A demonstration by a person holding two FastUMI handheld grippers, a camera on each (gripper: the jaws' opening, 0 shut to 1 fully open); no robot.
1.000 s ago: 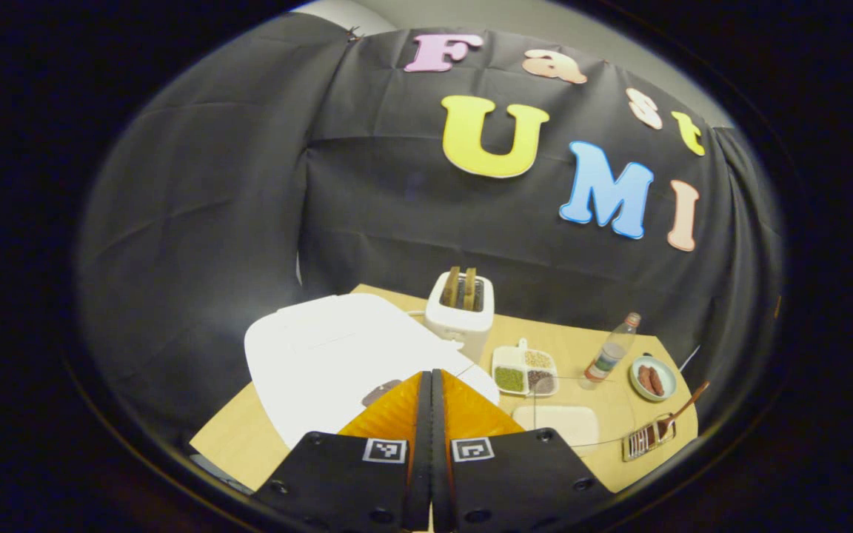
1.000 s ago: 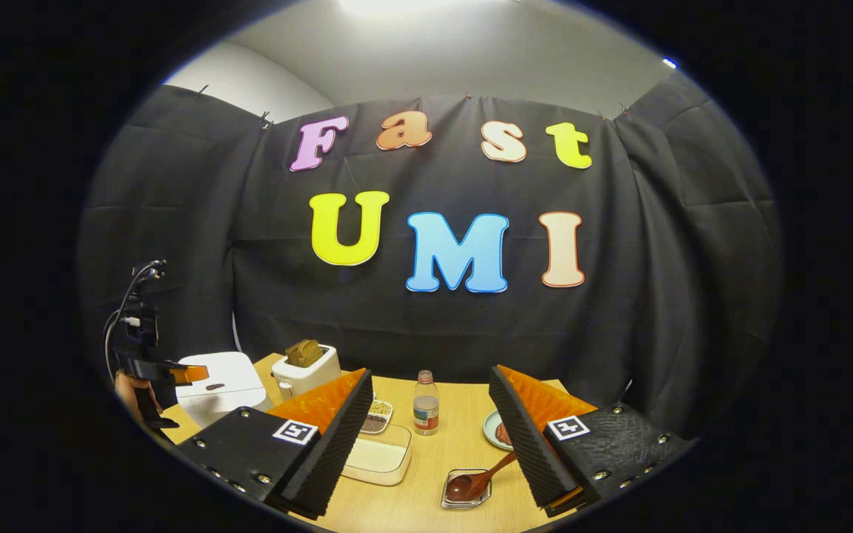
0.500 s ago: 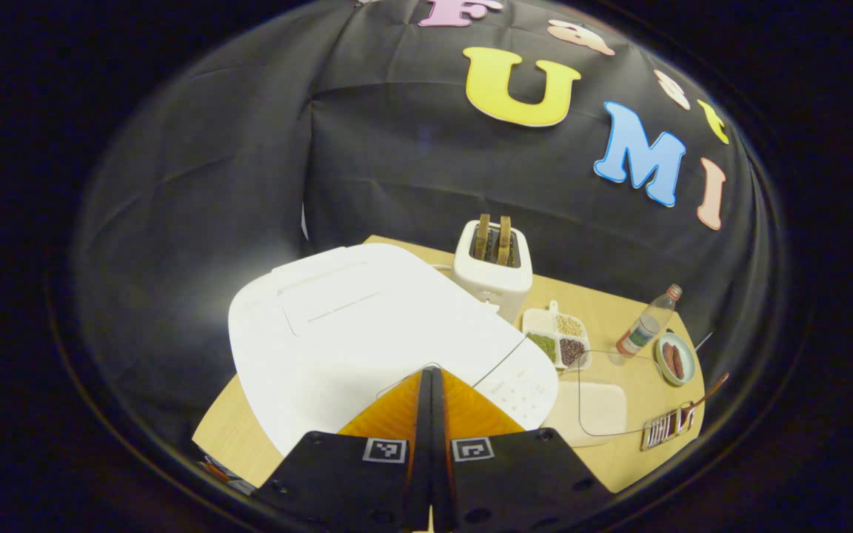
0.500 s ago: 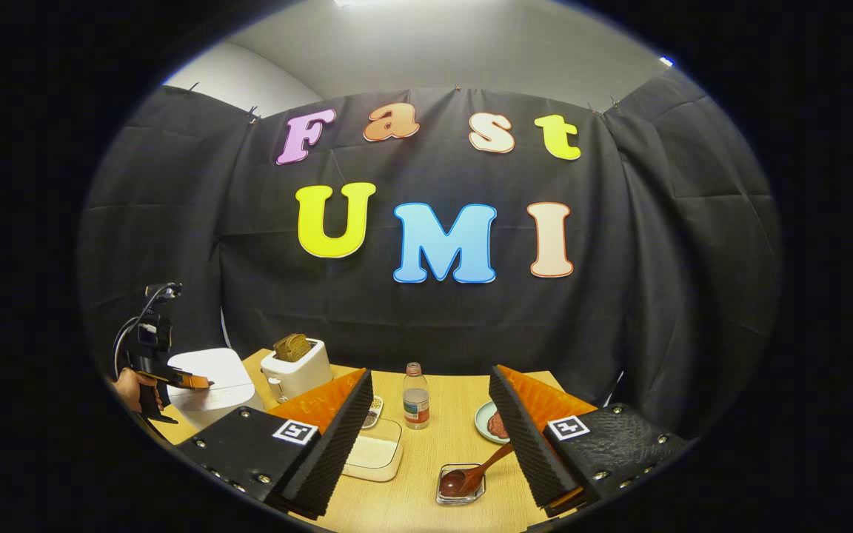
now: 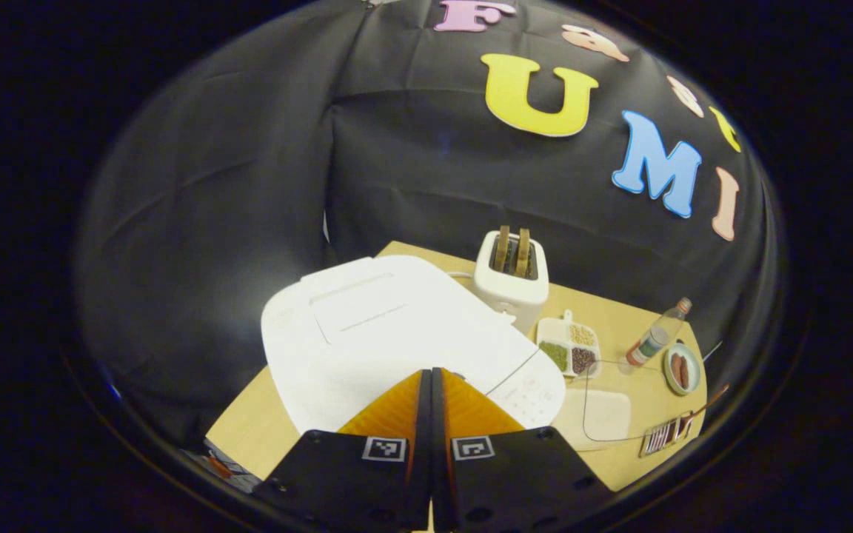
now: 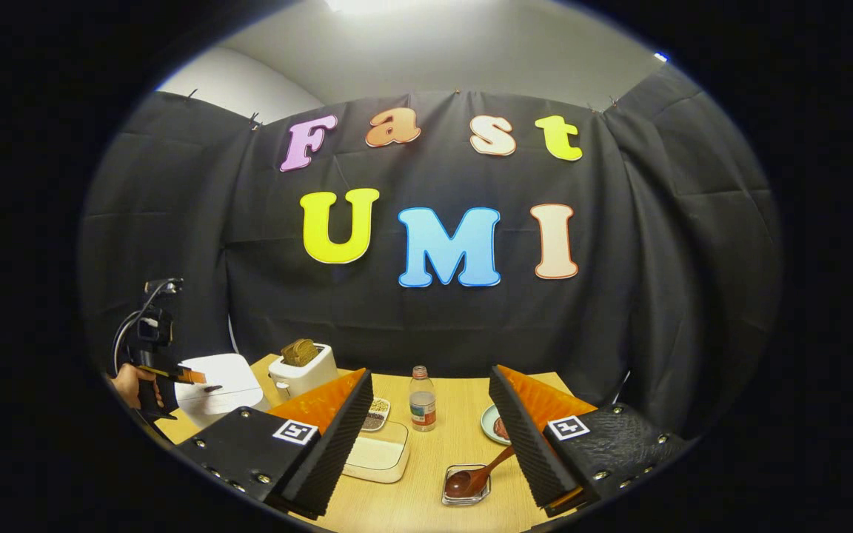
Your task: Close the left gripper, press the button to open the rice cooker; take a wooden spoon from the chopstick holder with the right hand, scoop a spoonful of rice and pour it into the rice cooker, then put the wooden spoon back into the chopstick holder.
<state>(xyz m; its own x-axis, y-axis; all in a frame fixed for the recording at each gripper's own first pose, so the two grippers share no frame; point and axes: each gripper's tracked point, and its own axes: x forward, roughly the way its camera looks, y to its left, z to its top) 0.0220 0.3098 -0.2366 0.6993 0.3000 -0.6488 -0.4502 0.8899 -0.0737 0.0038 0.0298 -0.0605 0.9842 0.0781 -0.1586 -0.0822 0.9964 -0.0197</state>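
The white rice cooker (image 5: pixel 389 333) sits with its lid down at the table's left. My left gripper (image 5: pixel 430 371) is shut, empty, its joined tips right over the cooker's front edge. In the right gripper view that same left gripper (image 6: pixel 191 376), held by a hand (image 6: pixel 126 385), hovers at the front of the rice cooker (image 6: pixel 223 374). My right gripper (image 6: pixel 430 376) stands open and empty above the table. The wooden spoon (image 6: pixel 471 477) leans in the clear chopstick holder (image 6: pixel 463 494) just ahead, between its fingers. A clear box of rice (image 6: pixel 378 455) lies left of the holder.
A white toaster (image 5: pixel 512 277) holding toast stands behind the cooker. A divided dish of beans (image 5: pixel 571 348), a small bottle (image 5: pixel 656 337) and a plate of sausages (image 5: pixel 682 370) line the back right. The wooden table (image 6: pixel 441 437) ends near the holder.
My shut left gripper came down and in toward the cooker's front, then eased back a little to the left. The lid stays down. The right gripper barely shifted.
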